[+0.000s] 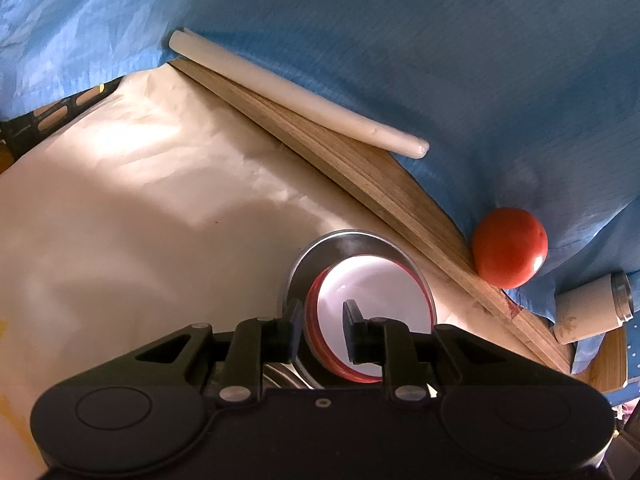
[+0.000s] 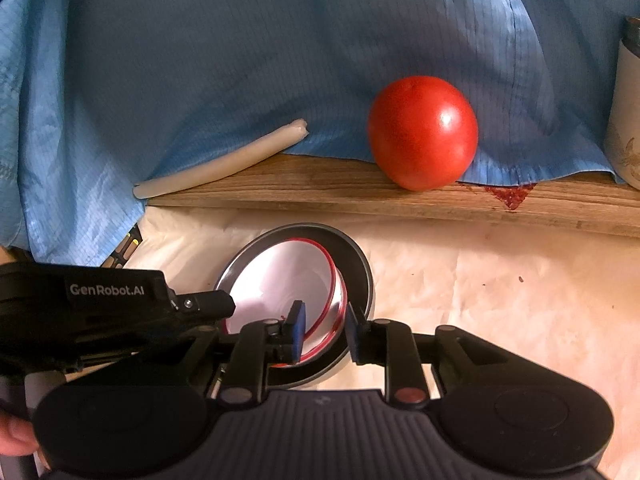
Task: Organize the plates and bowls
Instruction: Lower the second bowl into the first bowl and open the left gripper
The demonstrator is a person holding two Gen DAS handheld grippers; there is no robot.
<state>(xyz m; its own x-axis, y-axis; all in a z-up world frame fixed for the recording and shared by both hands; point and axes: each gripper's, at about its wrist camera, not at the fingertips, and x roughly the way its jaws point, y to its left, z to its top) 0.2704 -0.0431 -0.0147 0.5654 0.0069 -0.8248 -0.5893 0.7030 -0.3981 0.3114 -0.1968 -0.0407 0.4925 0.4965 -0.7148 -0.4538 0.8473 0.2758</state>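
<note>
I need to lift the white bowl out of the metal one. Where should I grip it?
Take the white bowl by its red rim, one finger inside, one outside, from the near side. It sits tilted in the metal bowl, so its near edge stands clear; the wall is thin.

Cup (image 2: 626,108) cut off rightward.

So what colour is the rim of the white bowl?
Red; the bowl shows its rim best in the right wrist view.
</note>
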